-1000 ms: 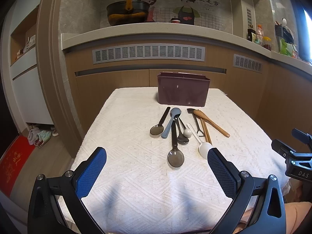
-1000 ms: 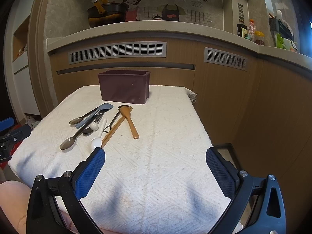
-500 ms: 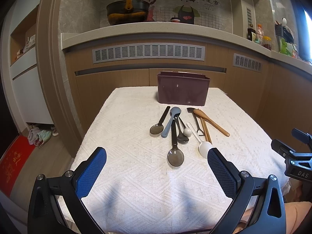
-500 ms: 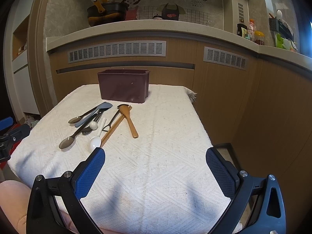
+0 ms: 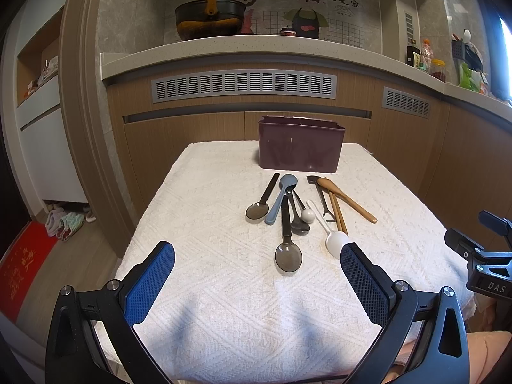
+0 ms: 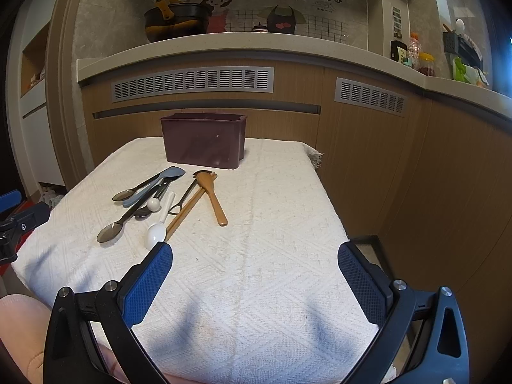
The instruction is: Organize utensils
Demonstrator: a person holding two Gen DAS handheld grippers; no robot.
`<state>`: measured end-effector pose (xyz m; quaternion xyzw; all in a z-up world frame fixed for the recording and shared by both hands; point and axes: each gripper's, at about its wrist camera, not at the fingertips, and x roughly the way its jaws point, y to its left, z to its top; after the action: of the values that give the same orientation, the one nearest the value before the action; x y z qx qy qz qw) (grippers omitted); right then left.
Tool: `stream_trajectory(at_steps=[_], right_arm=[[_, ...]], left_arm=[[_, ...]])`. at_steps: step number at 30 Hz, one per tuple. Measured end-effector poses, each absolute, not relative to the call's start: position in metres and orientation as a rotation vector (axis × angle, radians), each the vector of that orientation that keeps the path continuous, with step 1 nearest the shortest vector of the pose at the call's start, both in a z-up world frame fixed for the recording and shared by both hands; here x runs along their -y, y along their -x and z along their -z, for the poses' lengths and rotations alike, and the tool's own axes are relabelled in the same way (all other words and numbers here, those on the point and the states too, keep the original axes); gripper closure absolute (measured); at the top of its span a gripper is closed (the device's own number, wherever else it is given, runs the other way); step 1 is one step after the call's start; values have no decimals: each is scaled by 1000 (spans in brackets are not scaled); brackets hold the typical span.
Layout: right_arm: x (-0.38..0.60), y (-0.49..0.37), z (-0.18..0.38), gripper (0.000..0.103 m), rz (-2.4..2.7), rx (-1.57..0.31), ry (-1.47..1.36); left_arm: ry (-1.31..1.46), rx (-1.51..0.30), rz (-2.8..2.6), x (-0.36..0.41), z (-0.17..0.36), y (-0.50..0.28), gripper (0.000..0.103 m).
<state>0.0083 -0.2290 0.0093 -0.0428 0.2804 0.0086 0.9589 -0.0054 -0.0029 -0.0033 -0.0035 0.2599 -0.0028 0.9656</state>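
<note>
A dark brown utensil box point(image 5: 300, 147) stands at the far end of a table under a white cloth point(image 5: 224, 288); it also shows in the right wrist view point(image 6: 203, 140). In front of it lie several utensils: a smoky grey spoon point(image 5: 288, 249), a blue-grey spoon point(image 5: 281, 196), a white spoon point(image 5: 332, 238), a wooden spoon point(image 5: 347, 200) and chopsticks point(image 5: 337, 212). The wooden spoon point(image 6: 212, 196) and white spoon point(image 6: 156, 232) show in the right wrist view too. My left gripper point(image 5: 257, 270) is open and empty near the front edge. My right gripper point(image 6: 255, 273) is open and empty to the right.
Wooden kitchen cabinets with grey vents point(image 5: 243, 84) rise behind the table under a counter holding a black pot point(image 5: 208, 19). The right gripper's body point(image 5: 486, 262) shows at the right edge of the left wrist view. The floor drops off left point(image 5: 64, 256) of the table.
The right wrist view has shifted slightly, so the utensils sit a little higher in it. The left gripper has not visibly moved. Both stay open.
</note>
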Motion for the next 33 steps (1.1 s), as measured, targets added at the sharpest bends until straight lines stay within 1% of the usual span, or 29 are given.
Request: stream_trajectory(at_steps=[33], right_arm=[[227,-9,-12,0,-15,-575,93]], left_arm=[[0,-536,14,4,7,5,0]])
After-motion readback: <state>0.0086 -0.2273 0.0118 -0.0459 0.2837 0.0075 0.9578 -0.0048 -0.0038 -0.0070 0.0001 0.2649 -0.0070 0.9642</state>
